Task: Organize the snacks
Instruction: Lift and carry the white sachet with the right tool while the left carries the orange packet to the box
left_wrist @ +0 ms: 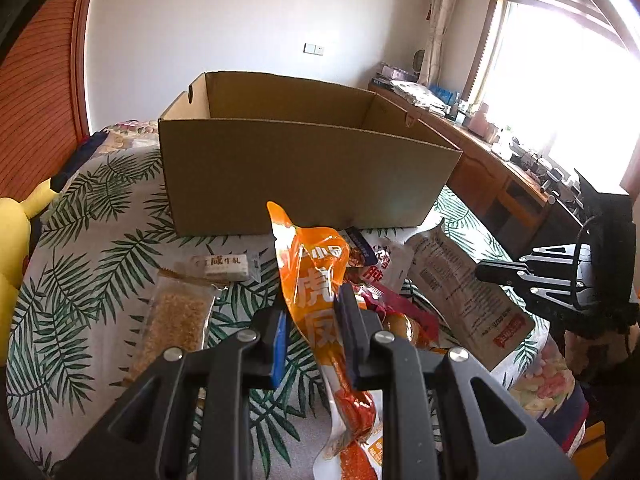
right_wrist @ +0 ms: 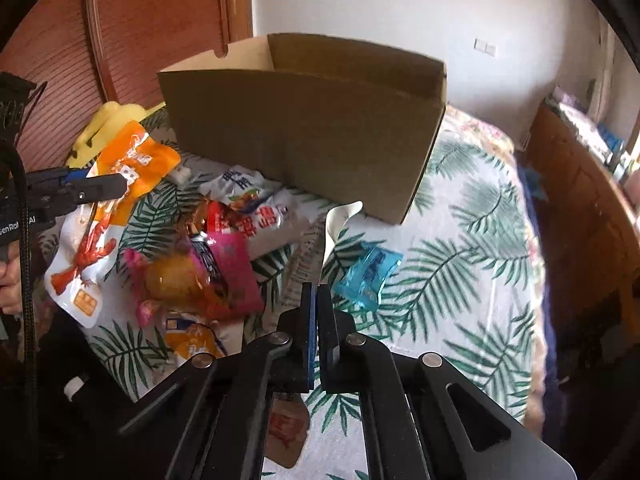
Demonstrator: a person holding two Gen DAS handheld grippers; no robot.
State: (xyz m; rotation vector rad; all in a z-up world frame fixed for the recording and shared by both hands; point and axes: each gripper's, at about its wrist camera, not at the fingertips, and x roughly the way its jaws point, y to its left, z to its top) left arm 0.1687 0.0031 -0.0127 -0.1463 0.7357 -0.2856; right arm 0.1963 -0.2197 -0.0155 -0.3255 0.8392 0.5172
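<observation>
My left gripper (left_wrist: 310, 320) is shut on an orange snack bag (left_wrist: 316, 288) and holds it up above the bed; the same bag (right_wrist: 128, 172) shows in the right wrist view. My right gripper (right_wrist: 316, 300) is shut on a white snack pouch (right_wrist: 316, 248) with small print, also seen from the left (left_wrist: 460, 284). An open cardboard box (left_wrist: 304, 172) stands on the bed behind the snacks (right_wrist: 304, 136). A pile of snack packets (right_wrist: 216, 256) lies in front of it.
A blue packet (right_wrist: 370, 274) lies alone on the leaf-print bedspread (right_wrist: 460, 280). A grain bar (left_wrist: 174, 328) and a white nougat bar (left_wrist: 222, 268) lie left. A yellow plush toy (left_wrist: 12, 248) sits at the left edge. A wooden desk (left_wrist: 500, 168) runs along the right.
</observation>
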